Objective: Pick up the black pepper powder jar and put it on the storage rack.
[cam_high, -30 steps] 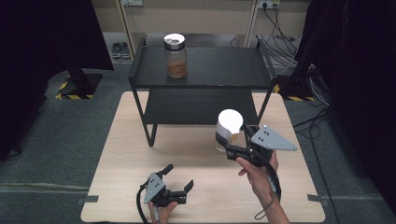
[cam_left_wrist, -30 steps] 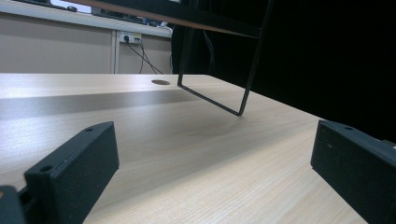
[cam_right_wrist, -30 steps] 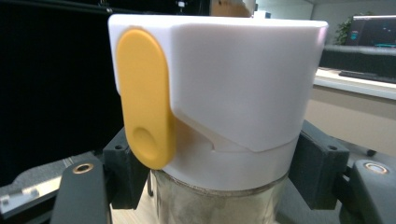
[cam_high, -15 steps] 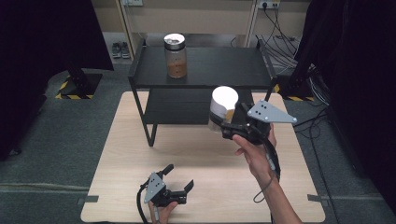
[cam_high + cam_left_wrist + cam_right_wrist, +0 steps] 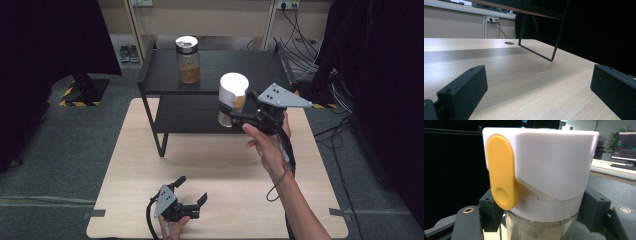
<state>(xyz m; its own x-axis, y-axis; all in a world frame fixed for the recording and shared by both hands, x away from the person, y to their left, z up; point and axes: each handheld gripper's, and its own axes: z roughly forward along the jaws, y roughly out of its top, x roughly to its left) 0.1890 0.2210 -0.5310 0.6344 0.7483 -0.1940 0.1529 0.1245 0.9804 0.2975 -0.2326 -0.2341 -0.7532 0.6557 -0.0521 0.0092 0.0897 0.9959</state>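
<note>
At the bottom of the high view the left gripper (image 5: 189, 204) rests on the worktop (image 5: 125, 165), its fingers spread around nothing. Mid-frame, the right gripper (image 5: 231, 116) pinches the white-lidded jar (image 5: 232, 99) just under its lid, holding it in the air in front of the black shelf rack (image 5: 160, 85). To place it well, keep the jar upright, clear the top shelf's front edge, then set it down beside the other jar (image 5: 188, 59) without bumping it. Count: two jars, two grippers, one rack.

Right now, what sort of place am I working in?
Probably a lab or office test room: a wooden table on grey carpet, cables at wall sockets, and a monitor on a desk.
</note>
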